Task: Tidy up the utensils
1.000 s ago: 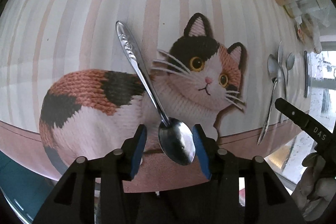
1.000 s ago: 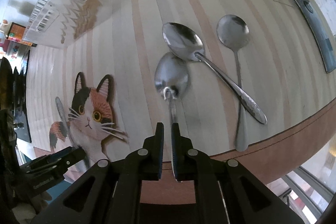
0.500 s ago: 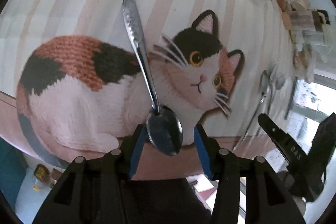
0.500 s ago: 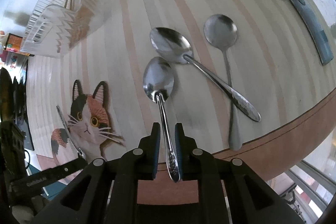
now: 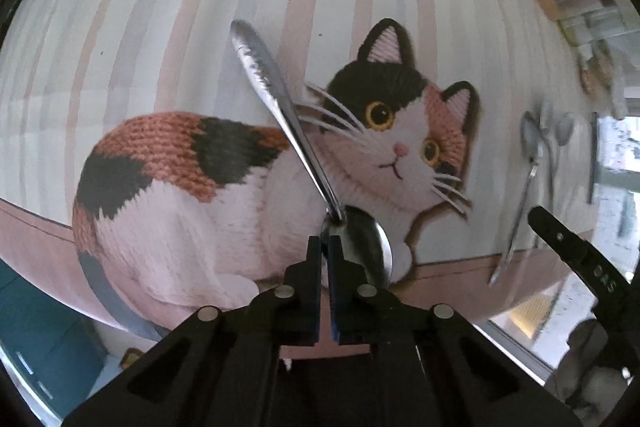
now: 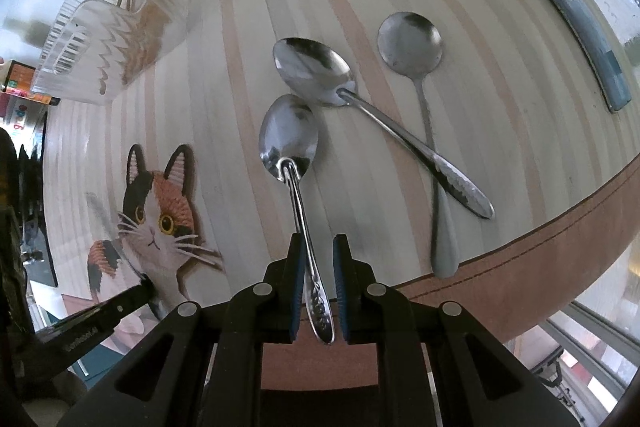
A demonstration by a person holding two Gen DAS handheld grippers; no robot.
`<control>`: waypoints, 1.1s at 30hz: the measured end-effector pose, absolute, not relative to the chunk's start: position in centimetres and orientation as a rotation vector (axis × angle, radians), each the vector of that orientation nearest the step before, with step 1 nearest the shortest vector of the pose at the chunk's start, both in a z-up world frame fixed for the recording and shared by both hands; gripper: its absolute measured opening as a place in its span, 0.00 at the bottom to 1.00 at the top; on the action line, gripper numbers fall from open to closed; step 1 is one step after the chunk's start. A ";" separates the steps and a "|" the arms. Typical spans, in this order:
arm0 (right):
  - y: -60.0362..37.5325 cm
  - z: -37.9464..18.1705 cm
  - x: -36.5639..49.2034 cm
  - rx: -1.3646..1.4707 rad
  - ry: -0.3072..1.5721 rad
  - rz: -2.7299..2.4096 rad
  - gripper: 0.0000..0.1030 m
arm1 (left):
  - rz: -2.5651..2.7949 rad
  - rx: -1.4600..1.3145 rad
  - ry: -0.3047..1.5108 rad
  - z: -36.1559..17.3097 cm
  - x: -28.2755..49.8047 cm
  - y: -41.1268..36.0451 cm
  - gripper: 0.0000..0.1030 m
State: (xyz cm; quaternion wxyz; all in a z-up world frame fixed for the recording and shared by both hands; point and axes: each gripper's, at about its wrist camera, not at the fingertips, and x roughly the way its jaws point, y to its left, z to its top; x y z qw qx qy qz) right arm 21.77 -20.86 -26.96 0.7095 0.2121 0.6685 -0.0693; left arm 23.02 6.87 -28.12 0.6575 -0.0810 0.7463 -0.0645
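A steel spoon (image 5: 280,107) lies across the cat picture (image 5: 400,131) on the striped tablecloth, bowl toward me. My left gripper (image 5: 325,243) is shut on it where the neck meets the bowl's left rim. In the right wrist view, three spoons lie side by side: a small spoon (image 6: 288,135), a large spoon (image 6: 314,71) and a round-bowled spoon (image 6: 410,43). My right gripper (image 6: 318,247) stands slightly open, with the small spoon's handle lying between its fingers on the table. The left gripper (image 6: 120,303) shows at the lower left of that view.
A clear plastic rack (image 6: 112,43) stands at the far left. A dark phone (image 6: 588,39) lies at the right, and jars and packets line the back. The table's pink border (image 6: 540,239) curves close in front of both grippers.
The left jaws, wide apart around the spoon's bowl before, have closed on it. The right jaws have parted from the small spoon's handle, and more of the handle now shows.
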 end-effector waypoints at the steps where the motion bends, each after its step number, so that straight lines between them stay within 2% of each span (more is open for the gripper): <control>1: -20.9 -26.8 21.7 0.475 1.478 -0.150 0.15 | -0.148 -0.179 1.678 -27.8 22.8 7.0 0.01; 5: -21.6 -26.3 21.4 0.483 1.462 -0.143 0.15 | -0.153 -0.223 1.622 -26.1 22.7 8.6 0.02; 9: -21.9 -26.2 21.2 0.492 1.462 -0.141 0.15 | -0.231 -0.216 1.778 -28.1 22.8 7.7 0.03; 11: -22.1 -26.2 21.2 0.499 1.464 -0.139 0.15 | -0.259 -0.214 1.797 -29.0 23.0 5.9 0.03; 15: -22.1 -26.3 21.3 0.502 1.461 -0.144 0.15 | -0.303 -0.316 1.731 -29.4 25.2 2.9 0.03; 19: -22.6 -26.1 20.9 0.507 1.452 -0.158 0.15 | -0.362 -0.267 1.614 -26.6 27.7 0.9 0.04; 21: -23.1 -26.0 20.7 0.520 1.444 -0.167 0.15 | -0.409 -0.133 1.550 -25.1 27.6 0.1 0.14; 23: -23.7 -26.0 20.3 0.534 1.441 -0.175 0.15 | -0.448 0.130 1.442 -23.4 26.9 -1.7 0.49; 24: -23.7 -26.1 20.2 0.537 1.443 -0.175 0.15 | -0.466 0.268 1.392 -23.0 26.4 -1.9 0.55; 28: -23.8 -26.6 19.8 0.544 1.455 -0.168 0.15 | -0.534 0.545 1.378 -24.4 24.7 -0.1 0.57; 33: -24.0 -26.7 19.6 0.554 1.449 -0.170 0.15 | -0.694 0.721 1.432 -25.7 21.4 -0.1 0.57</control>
